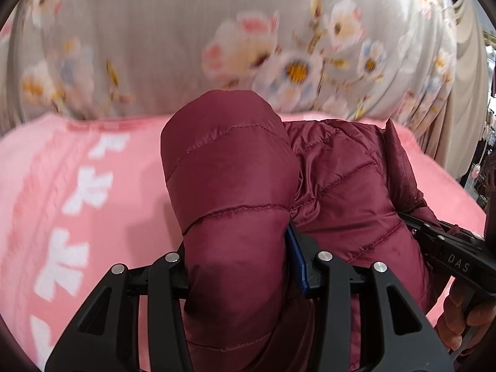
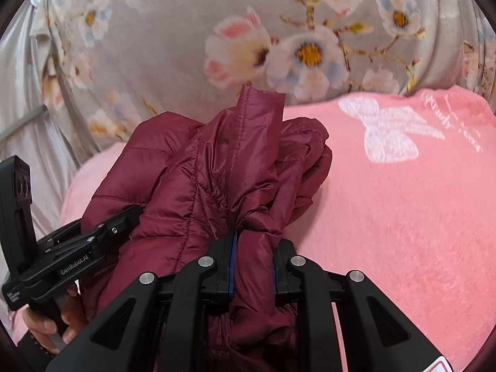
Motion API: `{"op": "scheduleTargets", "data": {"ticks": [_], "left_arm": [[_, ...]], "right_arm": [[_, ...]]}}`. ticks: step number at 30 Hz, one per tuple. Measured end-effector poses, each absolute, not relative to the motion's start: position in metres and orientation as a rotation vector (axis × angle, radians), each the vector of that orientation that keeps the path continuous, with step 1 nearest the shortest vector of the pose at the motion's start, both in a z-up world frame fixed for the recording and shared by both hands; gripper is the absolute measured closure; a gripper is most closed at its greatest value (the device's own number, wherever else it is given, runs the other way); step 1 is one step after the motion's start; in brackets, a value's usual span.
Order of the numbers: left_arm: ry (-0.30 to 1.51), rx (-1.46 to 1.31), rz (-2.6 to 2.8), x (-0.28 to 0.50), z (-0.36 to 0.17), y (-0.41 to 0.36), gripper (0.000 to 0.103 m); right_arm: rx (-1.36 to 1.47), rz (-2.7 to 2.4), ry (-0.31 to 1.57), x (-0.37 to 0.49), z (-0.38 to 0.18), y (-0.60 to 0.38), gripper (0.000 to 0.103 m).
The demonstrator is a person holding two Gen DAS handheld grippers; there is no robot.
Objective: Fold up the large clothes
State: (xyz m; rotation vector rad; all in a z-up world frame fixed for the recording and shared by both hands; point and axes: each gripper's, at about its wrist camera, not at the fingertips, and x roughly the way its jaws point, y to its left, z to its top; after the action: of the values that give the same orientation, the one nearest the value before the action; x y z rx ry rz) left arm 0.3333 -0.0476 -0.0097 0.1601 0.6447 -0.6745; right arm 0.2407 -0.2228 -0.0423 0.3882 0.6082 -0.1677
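Bunched between both sets of tongs, the maroon quilted jacket [image 1: 347, 186] is held over the pink blanket [image 2: 403, 210]. Left tongs [image 1: 238, 266] are clenched on a puffy padded fold; right tongs [image 2: 252, 263] are clamped on a gathered seam strip. A floral curtain [image 2: 173, 46] is seen behind.

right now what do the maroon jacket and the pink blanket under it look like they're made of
Maroon quilted puffer jacket: likely thin nylon or polyester shell, slight sheen, stitched padded channels, fine crinkles.
Pink blanket with white bow prints: looks like plush fleece, matte and fuzzy, with a short visible nap.
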Motion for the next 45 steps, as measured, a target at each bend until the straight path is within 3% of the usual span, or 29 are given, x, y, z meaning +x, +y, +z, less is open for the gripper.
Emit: {"op": "scheduleTargets", "data": {"ticks": [4,8,9,11,12,13,15,17,18,19,21,26,34,45], "left_arm": [[0.661,0.147,-0.632,0.34,-0.03,-0.042,0.055],[0.709,0.137,-0.582,0.347,-0.039,-0.037,0.039],[0.72,0.149,-0.54,0.347,-0.039,-0.037,0.033],[0.717,0.175,-0.459,0.344,-0.034,-0.034,0.012],[0.713,0.189,-0.396,0.34,-0.029,-0.029,0.011],[0.717,0.194,-0.368,0.338,-0.024,-0.026,0.011],[0.751,0.171,-0.316,0.333,-0.011,-0.015,0.011],[0.791,0.123,-0.289,0.332,0.001,-0.008,0.011],[0.805,0.099,-0.275,0.331,0.009,-0.008,0.011],[0.812,0.087,-0.264,0.331,0.013,-0.009,0.011],[0.807,0.083,-0.249,0.327,0.025,-0.019,0.011],[0.814,0.124,-0.209,0.332,0.023,-0.057,0.011],[0.917,0.151,-0.162,0.362,-0.027,-0.085,0.011],[0.857,0.213,-0.146,0.366,-0.052,-0.097,0.006]], "right_arm": [[0.394,-0.18,0.645,0.246,-0.067,-0.227,0.085],[0.433,-0.171,0.665,0.248,-0.073,-0.235,0.078],[0.416,-0.181,0.678,0.247,-0.071,-0.236,0.074],[0.361,-0.218,0.696,0.238,-0.065,-0.236,0.058],[0.33,-0.242,0.694,0.23,-0.06,-0.237,0.045],[0.308,-0.264,0.684,0.22,-0.054,-0.238,0.039],[0.298,-0.302,0.663,0.202,-0.042,-0.243,0.038],[0.308,-0.32,0.647,0.191,-0.027,-0.246,0.039],[0.311,-0.313,0.643,0.19,-0.016,-0.246,0.052],[0.305,-0.314,0.647,0.193,-0.008,-0.244,0.072],[0.291,-0.308,0.653,0.204,0.007,-0.236,0.083],[0.234,-0.318,0.699,0.246,0.008,-0.22,0.084],[0.238,-0.353,0.784,0.287,-0.041,-0.229,0.083],[0.258,-0.335,0.769,0.293,-0.078,-0.237,0.083]]}}
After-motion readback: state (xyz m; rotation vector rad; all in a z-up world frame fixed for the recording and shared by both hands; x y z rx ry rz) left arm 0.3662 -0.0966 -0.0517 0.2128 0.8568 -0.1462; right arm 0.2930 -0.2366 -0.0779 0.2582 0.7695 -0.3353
